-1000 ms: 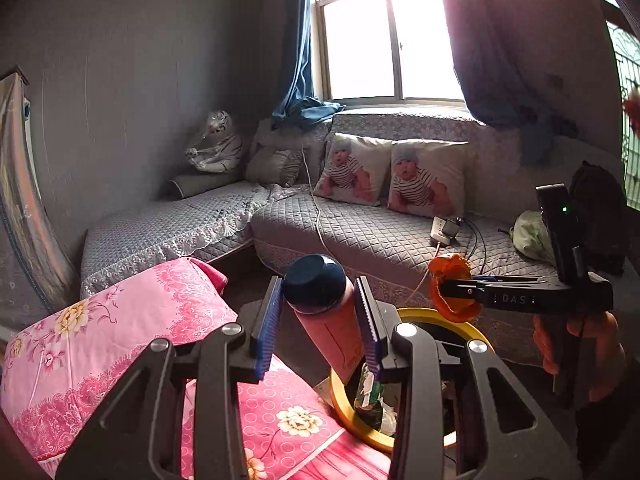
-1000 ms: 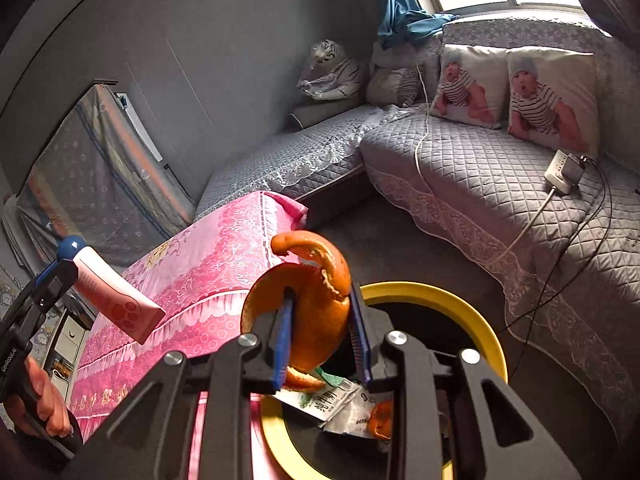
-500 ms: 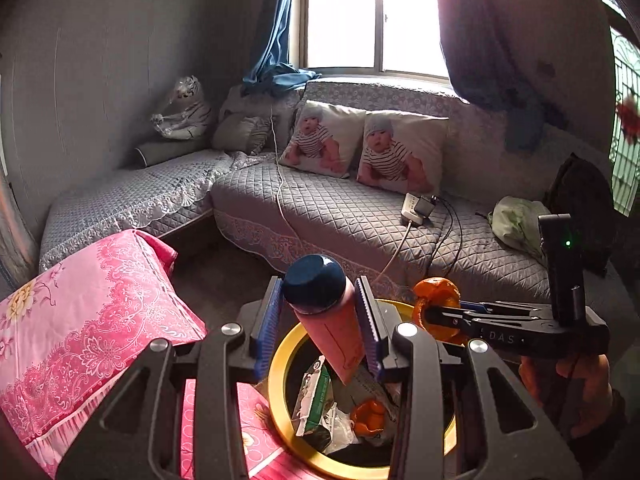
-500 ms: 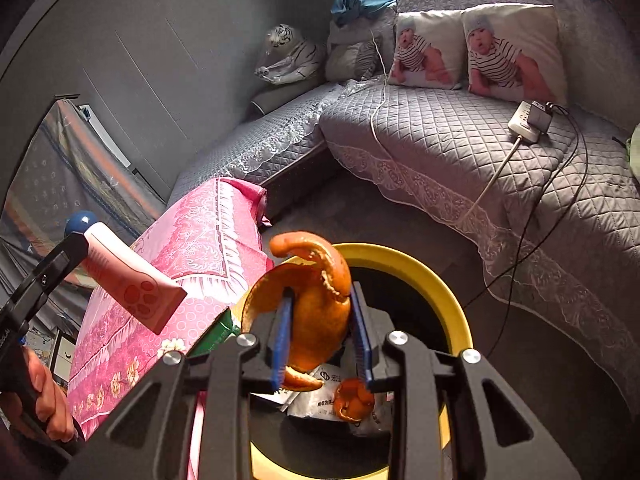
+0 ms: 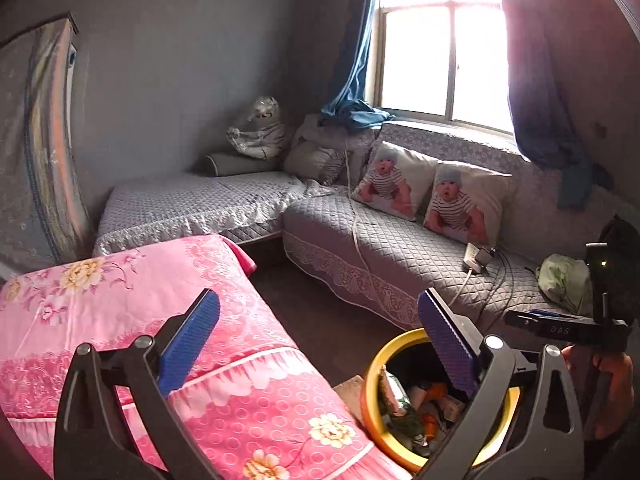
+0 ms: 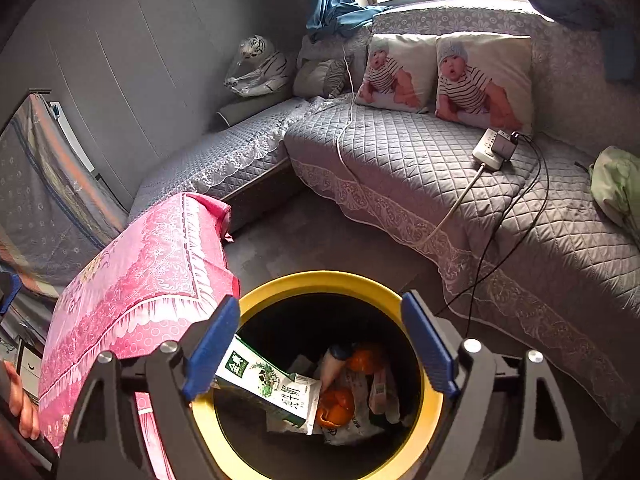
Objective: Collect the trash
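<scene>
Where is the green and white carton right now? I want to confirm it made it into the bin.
In the right wrist view, the carton lies inside the yellow-rimmed bin, leaning against its left wall, beside the orange peel.

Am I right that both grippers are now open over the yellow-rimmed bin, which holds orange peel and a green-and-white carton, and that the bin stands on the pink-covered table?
Nearly. The bin stands on the floor beside the pink-covered table, as the right wrist view shows. The rest holds: left gripper and right gripper open, orange peel and carton inside.
</scene>
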